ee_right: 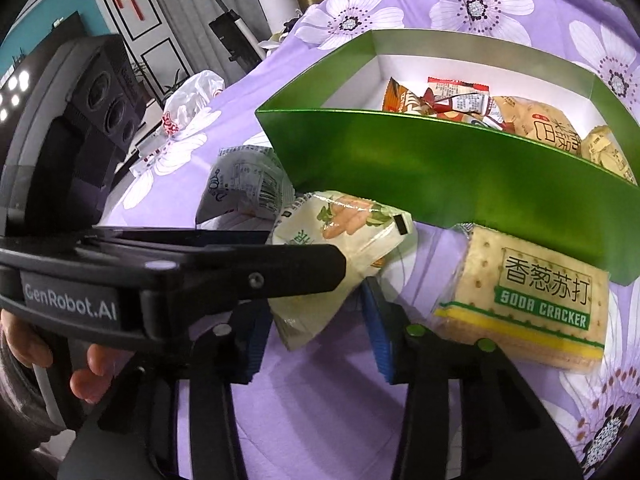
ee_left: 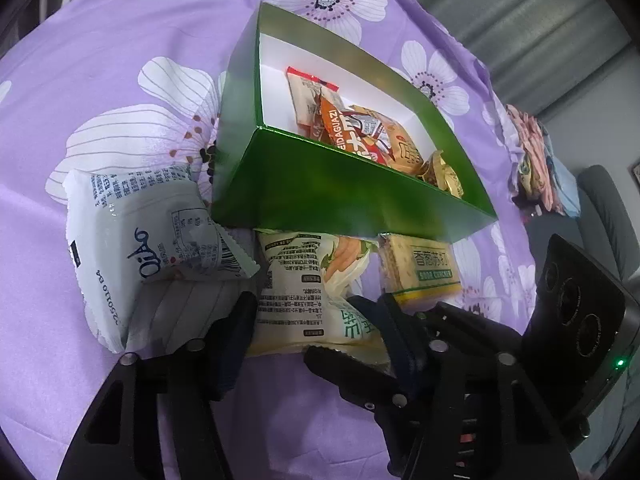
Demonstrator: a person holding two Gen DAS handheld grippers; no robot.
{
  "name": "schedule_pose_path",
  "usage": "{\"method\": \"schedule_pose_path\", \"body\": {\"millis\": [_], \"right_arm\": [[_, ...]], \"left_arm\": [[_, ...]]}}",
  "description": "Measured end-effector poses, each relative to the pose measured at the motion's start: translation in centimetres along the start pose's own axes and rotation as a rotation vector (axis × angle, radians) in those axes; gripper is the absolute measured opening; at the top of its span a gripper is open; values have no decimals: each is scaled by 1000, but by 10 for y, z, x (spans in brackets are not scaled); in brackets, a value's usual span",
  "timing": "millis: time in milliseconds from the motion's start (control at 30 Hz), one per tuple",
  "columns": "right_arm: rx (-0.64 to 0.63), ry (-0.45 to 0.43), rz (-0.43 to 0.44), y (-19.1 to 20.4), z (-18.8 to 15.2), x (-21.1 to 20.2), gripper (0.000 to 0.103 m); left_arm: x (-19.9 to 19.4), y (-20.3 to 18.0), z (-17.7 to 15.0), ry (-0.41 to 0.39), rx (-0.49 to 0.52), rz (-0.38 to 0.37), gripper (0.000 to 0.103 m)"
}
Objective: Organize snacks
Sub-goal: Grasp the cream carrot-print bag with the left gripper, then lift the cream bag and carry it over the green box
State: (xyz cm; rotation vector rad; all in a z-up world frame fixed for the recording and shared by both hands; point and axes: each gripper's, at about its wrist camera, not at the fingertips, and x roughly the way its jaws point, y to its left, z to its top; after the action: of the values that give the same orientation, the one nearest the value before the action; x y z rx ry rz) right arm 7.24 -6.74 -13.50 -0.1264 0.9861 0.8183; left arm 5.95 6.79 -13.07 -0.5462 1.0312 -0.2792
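A cream and green snack packet [ee_left: 296, 288] [ee_right: 344, 232] lies on the purple cloth just in front of the green box [ee_left: 340, 184] [ee_right: 440, 160]. My left gripper [ee_left: 316, 302] is shut on the packet's lower half, one finger on each side. My right gripper [ee_right: 316, 312] is shut on the same packet's near corner, which sits between its blue pads. A white packet [ee_left: 132, 232] [ee_right: 244, 184] leans to the left of it. A soda cracker pack [ee_left: 424, 268] [ee_right: 532, 292] lies to the right. Several snacks fill the box.
The purple floral cloth [ee_left: 80, 80] covers the whole table. A heap of snack packets [ee_left: 532, 164] lies at its right edge, beside a grey chair [ee_left: 600, 200]. A white plastic bag [ee_right: 192, 92] sits far left. A person's hand [ee_right: 88, 376] holds the left gripper.
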Motion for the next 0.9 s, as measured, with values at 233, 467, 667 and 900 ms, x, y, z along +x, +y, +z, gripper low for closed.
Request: {"method": "schedule_pose_path", "body": {"millis": [233, 467, 667, 900], "right_arm": [[-24, -1, 6, 3, 1, 1, 26], [-23, -44, 23, 10, -4, -17, 23], [-20, -100, 19, 16, -13, -43, 23], [-12, -159, -4, 22, -23, -79, 23]], "left_arm": [[-5, -7, -3, -12, 28, 28, 53], [-19, -26, -12, -40, 90, 66, 53], [-33, -51, -21, -56, 142, 75, 53], [-51, -87, -30, -86, 215, 71, 53]]}}
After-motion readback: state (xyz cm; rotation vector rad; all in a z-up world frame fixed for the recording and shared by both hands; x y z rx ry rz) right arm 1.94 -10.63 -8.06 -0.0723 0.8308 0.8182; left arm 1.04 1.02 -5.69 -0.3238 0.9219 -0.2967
